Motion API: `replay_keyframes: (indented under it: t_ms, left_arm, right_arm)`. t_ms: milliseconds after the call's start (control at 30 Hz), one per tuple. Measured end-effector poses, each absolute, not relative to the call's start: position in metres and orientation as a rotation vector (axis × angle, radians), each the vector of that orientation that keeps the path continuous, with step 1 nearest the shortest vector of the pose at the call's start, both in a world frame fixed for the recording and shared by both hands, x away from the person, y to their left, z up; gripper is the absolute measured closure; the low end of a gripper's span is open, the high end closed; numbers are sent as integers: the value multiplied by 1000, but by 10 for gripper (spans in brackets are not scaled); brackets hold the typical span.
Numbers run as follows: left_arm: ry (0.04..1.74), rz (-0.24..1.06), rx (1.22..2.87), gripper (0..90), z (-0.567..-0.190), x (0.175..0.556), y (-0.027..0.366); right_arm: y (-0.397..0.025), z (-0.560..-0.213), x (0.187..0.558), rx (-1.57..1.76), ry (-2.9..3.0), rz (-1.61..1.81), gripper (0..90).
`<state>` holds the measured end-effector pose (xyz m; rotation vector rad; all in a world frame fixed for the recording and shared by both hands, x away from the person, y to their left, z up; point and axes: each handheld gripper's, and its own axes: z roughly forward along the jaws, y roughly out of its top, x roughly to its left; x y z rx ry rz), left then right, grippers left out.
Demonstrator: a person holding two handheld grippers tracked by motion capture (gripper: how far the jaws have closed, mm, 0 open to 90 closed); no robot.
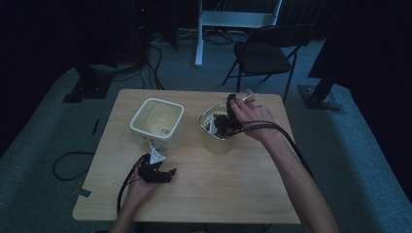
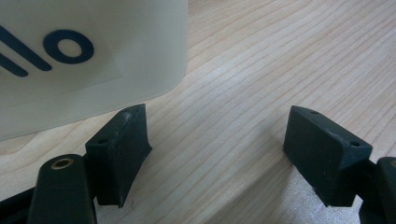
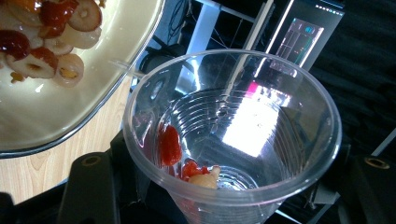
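Observation:
A clear plastic cup (image 3: 261, 116) lies tilted between the jaws of my right gripper (image 3: 231, 186), which is shut on it. A few red bits and a pale piece (image 3: 196, 172) sit at its bottom. Beside the cup's mouth is a pale bowl (image 3: 93, 112) of cut fruit pieces (image 3: 51, 37). From above, my right gripper (image 1: 228, 119) hovers over that bowl (image 1: 205, 116) at the table's right middle. My left gripper (image 1: 156, 167) rests low on the table, open and empty (image 2: 215, 135), just in front of a white square container (image 1: 141, 112) with blue lettering (image 2: 93, 56).
The wooden table (image 1: 233, 184) has bare room across its front and right side. A dark folding chair (image 1: 265, 51) stands beyond the far edge. Cables trail from both grippers toward the person, and stands and cables lie on the floor behind.

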<state>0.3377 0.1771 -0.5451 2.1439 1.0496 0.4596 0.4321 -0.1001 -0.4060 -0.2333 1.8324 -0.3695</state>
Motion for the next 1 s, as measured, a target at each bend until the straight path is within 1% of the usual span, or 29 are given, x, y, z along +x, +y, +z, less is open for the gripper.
replay_keyframes:
  t_ms: [733, 1000]
  left_arm:
    - [1049, 460, 2144, 229, -545, 338, 177]
    - [1049, 461, 2144, 229, -545, 338, 177]
  right_arm:
    - [-106, -410, 430, -224, 1857, -320, 322]
    - [-106, -406, 430, -211, 1867, -298, 322]
